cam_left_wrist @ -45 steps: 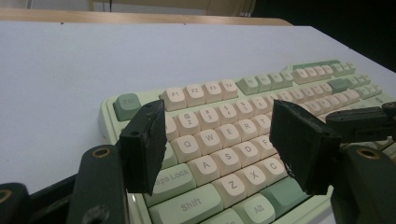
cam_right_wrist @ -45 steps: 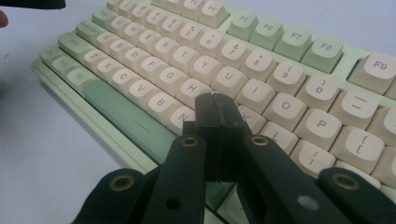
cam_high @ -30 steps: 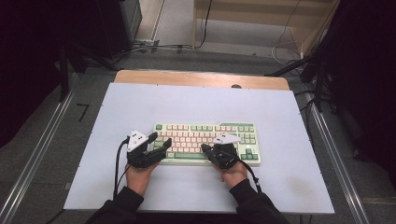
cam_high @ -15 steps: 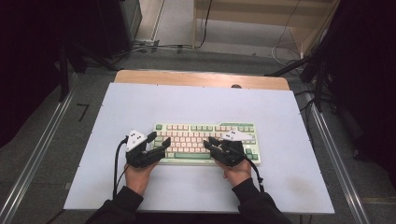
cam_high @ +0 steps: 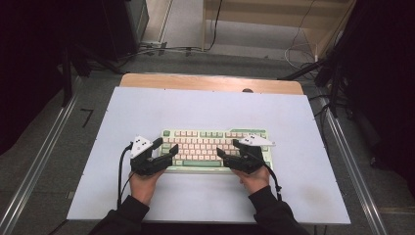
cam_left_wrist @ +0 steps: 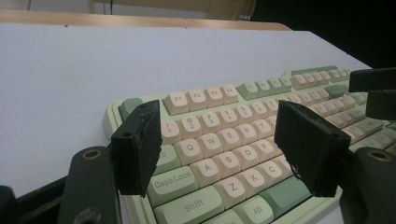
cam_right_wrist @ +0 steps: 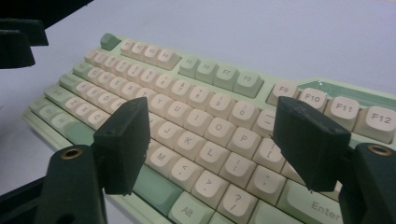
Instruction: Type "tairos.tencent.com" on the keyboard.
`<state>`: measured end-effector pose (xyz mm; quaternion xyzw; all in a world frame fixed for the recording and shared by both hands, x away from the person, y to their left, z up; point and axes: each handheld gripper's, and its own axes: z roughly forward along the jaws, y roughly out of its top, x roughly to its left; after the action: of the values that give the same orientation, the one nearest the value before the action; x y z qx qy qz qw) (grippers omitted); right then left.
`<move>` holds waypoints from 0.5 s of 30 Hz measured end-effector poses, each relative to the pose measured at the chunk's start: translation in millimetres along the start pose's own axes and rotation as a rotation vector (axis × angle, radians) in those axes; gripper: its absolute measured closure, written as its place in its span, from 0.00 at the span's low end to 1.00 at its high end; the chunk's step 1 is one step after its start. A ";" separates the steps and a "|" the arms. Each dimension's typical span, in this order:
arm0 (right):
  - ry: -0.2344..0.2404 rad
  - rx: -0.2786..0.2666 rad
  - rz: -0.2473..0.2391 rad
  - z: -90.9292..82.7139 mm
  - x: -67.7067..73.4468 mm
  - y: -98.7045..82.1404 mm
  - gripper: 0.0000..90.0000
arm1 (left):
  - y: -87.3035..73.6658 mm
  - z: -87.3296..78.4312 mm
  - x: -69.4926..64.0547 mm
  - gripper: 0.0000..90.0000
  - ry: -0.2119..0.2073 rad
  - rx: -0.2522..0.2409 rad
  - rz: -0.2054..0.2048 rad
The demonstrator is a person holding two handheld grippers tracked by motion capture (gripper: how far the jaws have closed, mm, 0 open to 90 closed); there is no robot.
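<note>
1. From the high view we see the keyboard [cam_high: 215, 149] lying on the white desk [cam_high: 205, 107], its near corners hidden by the left claw [cam_high: 165, 148] and right claw [cam_high: 229, 148].
2. In the left gripper view our left claw [cam_left_wrist: 219, 149] gapes wide over the letter keys.
3. In the right gripper view our right claw [cam_right_wrist: 212, 149] gapes wide, empty; the keyboard's right end is cut off.

A keyboard [cam_high: 215, 149] lies on the table [cam_high: 205, 107], toward its near edge and about midway between left and right. The left gripper [cam_high: 165, 149] sits over the keyboard's left end, the right gripper [cam_high: 230, 151] over its right half, both near the keyboard's near edge. The far part of the table lies behind the keyboard.
</note>
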<state>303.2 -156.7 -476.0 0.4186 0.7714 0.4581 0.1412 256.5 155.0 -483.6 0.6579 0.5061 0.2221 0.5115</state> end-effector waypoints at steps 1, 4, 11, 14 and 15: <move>-0.001 0.000 0.002 -0.6 -0.8 -0.1 0.28 | 0.2 -0.4 -0.1 0.35 0.003 0.000 -0.001; -0.006 0.006 0.009 -2.6 -3.7 -1.0 0.26 | 0.6 -2.1 -0.3 0.31 0.010 -0.002 0.002; -0.027 -0.002 0.018 -11.6 -13.6 -4.1 0.24 | -2.1 -9.3 -2.0 0.25 0.032 -0.007 0.017; -0.048 -0.007 0.019 -15.1 -17.3 -5.6 0.22 | -5.1 -11.2 -2.3 0.25 0.032 -0.003 0.012; -0.049 -0.006 0.021 -16.3 -18.4 -6.2 0.22 | -5.7 -11.8 -2.7 0.25 0.032 0.000 0.014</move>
<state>301.4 -182.0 -475.3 0.4374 0.7620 0.4512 0.1566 243.4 157.7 -483.6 0.6577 0.5097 0.2363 0.5018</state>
